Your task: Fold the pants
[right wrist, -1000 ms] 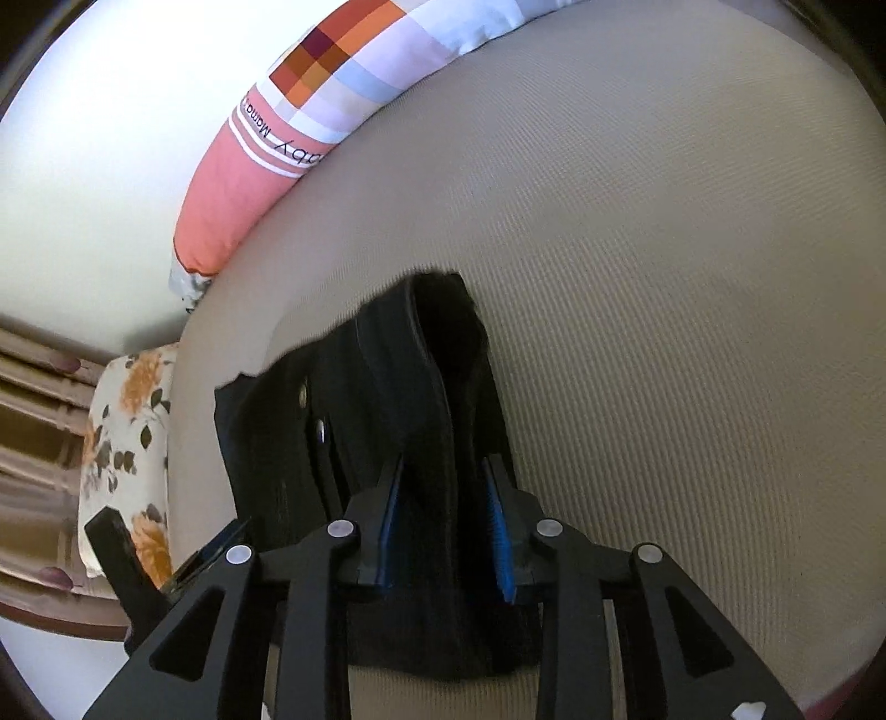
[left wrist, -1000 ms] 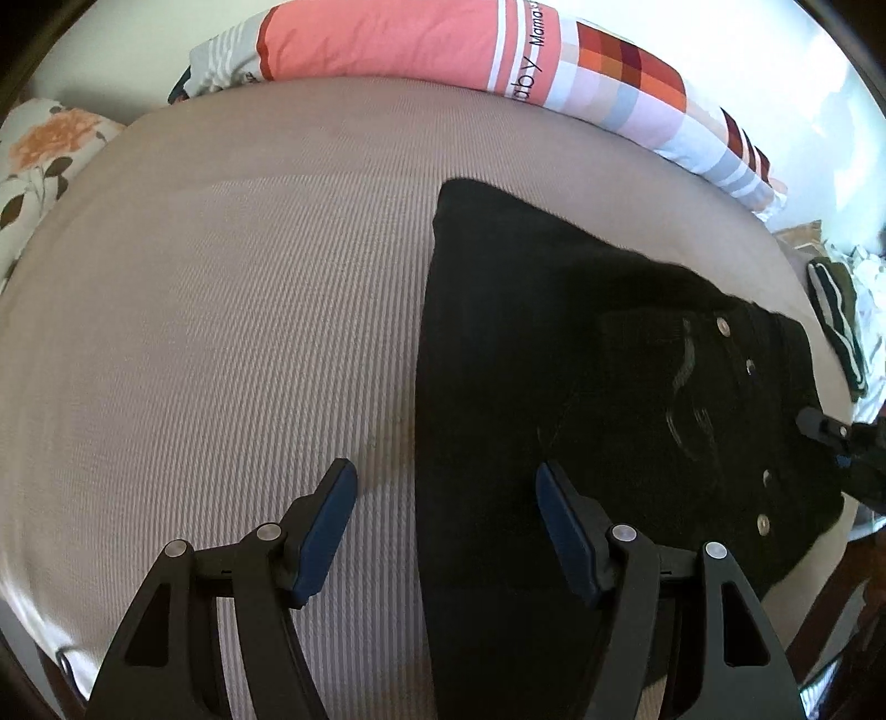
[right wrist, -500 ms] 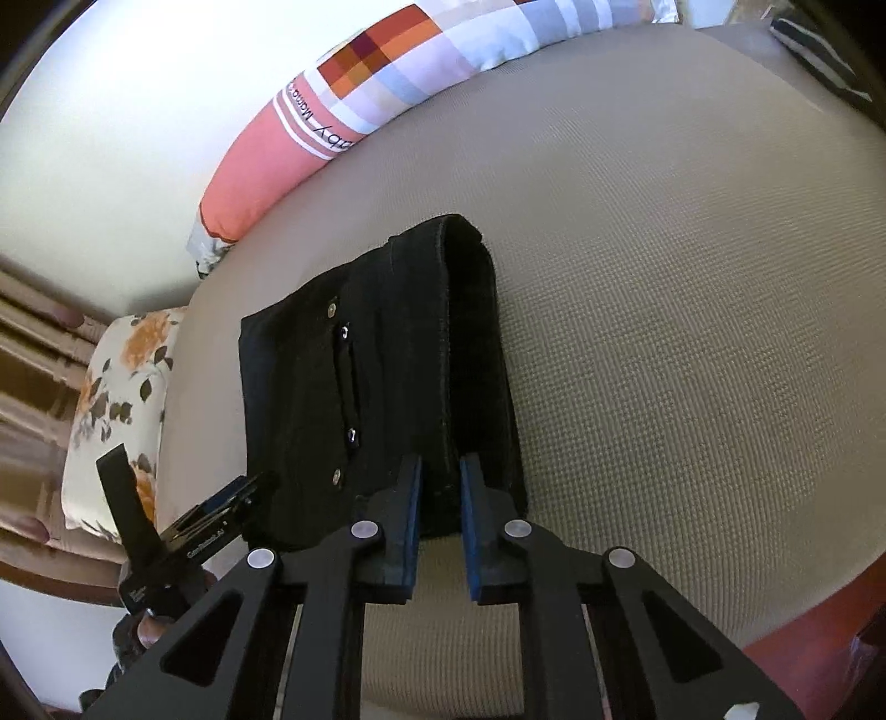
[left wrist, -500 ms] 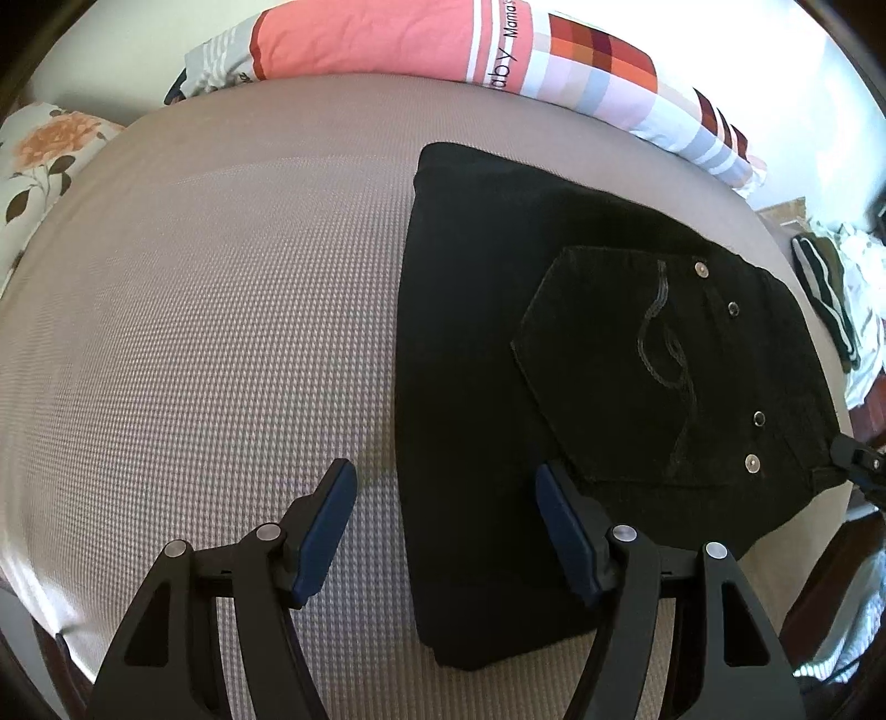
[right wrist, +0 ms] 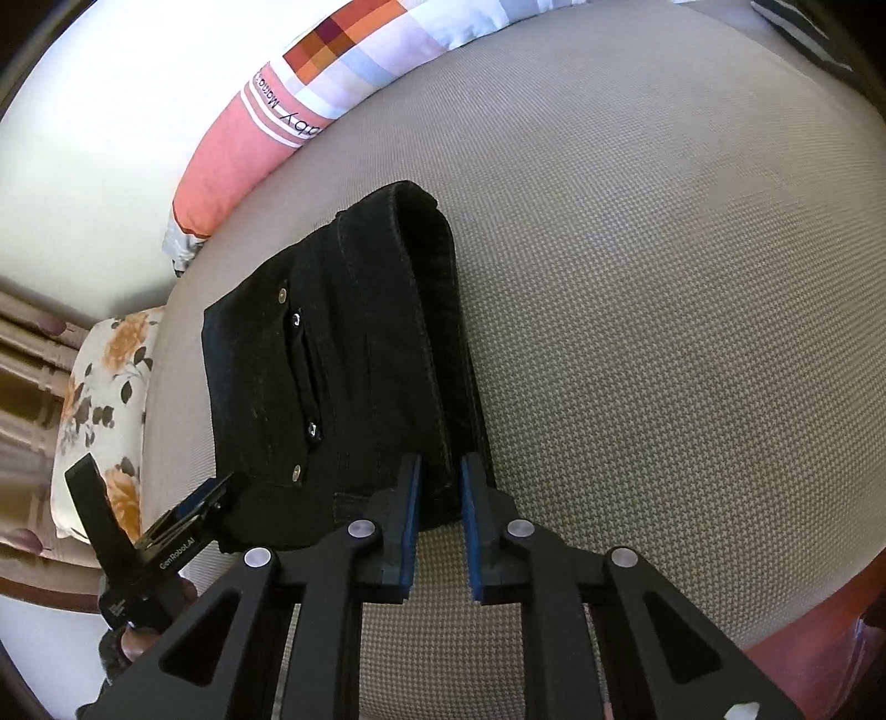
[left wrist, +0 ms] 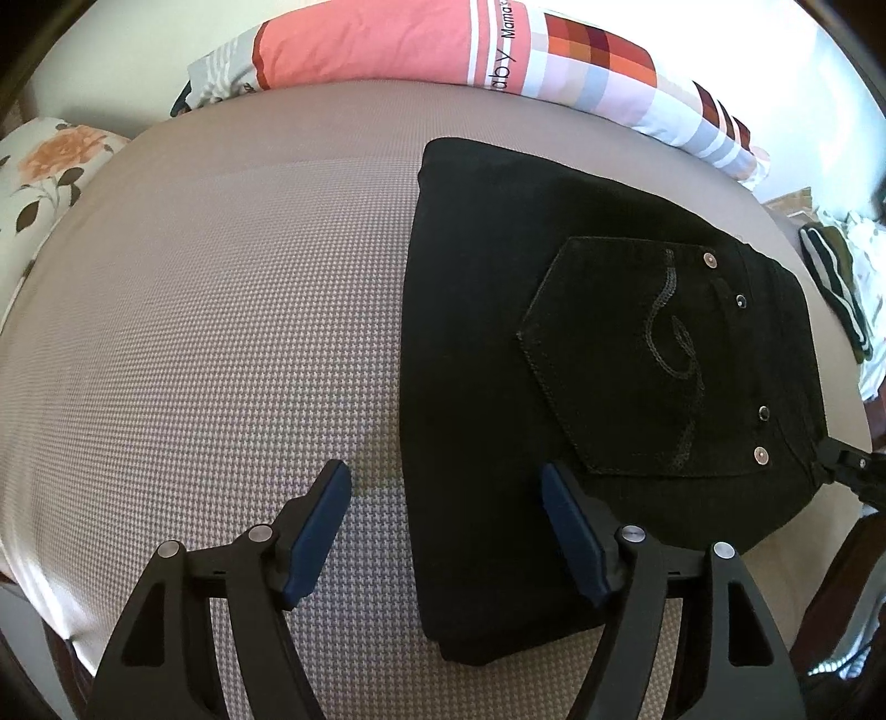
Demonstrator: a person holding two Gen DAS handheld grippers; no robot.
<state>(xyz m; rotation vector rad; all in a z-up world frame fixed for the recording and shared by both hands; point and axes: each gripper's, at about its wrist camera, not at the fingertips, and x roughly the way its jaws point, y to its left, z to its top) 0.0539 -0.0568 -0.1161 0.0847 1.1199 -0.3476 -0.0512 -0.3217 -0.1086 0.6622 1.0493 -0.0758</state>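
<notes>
Between the fingers of the right gripper point(right wrist: 440, 459) sits the near corner of the black pants point(right wrist: 360, 360), at the thick waistband edge. These fingers have just been opening. They stand only a little apart, and the cloth fills the gap. I cannot tell if they press on it.

The fingers of the left gripper point(left wrist: 443, 468) are wide open and hold nothing. They hang over the other long side of the pants. One finger is over the black cloth and one is over the bare checked mattress point(left wrist: 221, 332).

Away from both sets of fingers, the folded pants run long toward the pink striped pillow point(left wrist: 387, 44). Their far end stops just short of the pillow. The back pocket point(left wrist: 637, 360) faces up, on the waistband side.

The fold looks nearly done. The right hand is nearer the waistband, so letting go there seems to be its job, and any last tidy on the other long edge falls to the left hand.
</notes>
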